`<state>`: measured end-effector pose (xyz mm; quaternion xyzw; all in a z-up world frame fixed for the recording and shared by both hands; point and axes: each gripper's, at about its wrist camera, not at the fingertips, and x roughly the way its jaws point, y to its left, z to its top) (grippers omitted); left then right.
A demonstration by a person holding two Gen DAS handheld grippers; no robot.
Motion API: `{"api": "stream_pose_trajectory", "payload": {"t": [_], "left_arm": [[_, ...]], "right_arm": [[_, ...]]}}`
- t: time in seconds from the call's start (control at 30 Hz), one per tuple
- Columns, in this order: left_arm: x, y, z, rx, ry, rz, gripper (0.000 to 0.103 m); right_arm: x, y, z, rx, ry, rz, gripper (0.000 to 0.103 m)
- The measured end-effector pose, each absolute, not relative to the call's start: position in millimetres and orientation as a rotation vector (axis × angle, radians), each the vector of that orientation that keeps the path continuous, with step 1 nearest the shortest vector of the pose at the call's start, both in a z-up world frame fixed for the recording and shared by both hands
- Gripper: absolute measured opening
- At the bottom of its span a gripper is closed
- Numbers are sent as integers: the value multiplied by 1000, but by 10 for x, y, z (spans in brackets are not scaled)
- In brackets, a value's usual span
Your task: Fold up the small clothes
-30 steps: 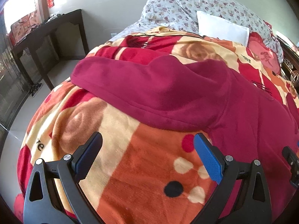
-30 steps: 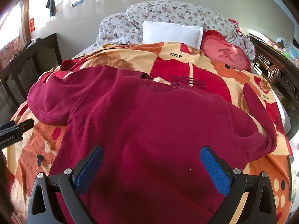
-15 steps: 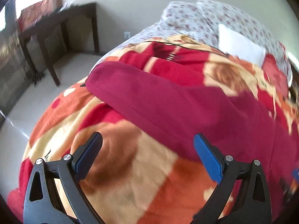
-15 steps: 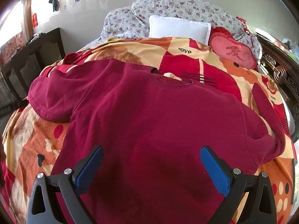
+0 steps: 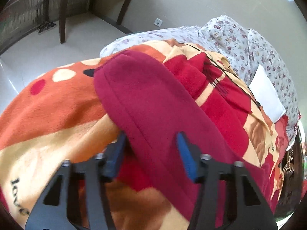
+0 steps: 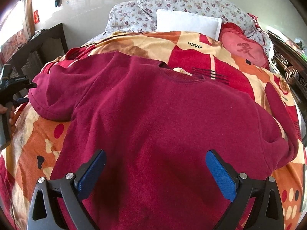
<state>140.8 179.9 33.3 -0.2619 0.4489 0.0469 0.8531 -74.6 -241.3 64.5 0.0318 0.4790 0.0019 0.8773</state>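
Your left tongs point(image 5: 150, 149) straddle the sleeve point(image 5: 145, 99) of the dark red knit sweater point(image 6: 163, 130), not yet clenched; your right tongs point(image 6: 155, 170) hover released above its body on the patterned fleece blanket point(image 6: 28, 149).

Home bedroom. A patterned fleece blanket point(image 6: 201, 44) is covering the bed, floral pillows point(image 6: 172, 2) are lying at its head. A dark wooden side table point(image 6: 48, 38) is standing by the wall.

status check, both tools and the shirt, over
Left tool part closed, straddling shirt sleeve. Right tool open above shirt. Nothing in the way.
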Motion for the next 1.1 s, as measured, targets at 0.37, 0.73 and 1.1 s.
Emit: {"api": "stream_pose_trajectory", "payload": {"t": [0.37,0.73,1.1], "left_arm": [[1016,1249,1068,-458,766,-94,8],[343,-1033,1375,-222,773,-551,8],[-121,-2136,620,34,930,-675,29]], "right_arm": [[-741,-2657,654,133,988,-21,102],[-887,-3432,900,247,917,-167,102],[-1192,-4177,854,382,915,-285,103]]}}
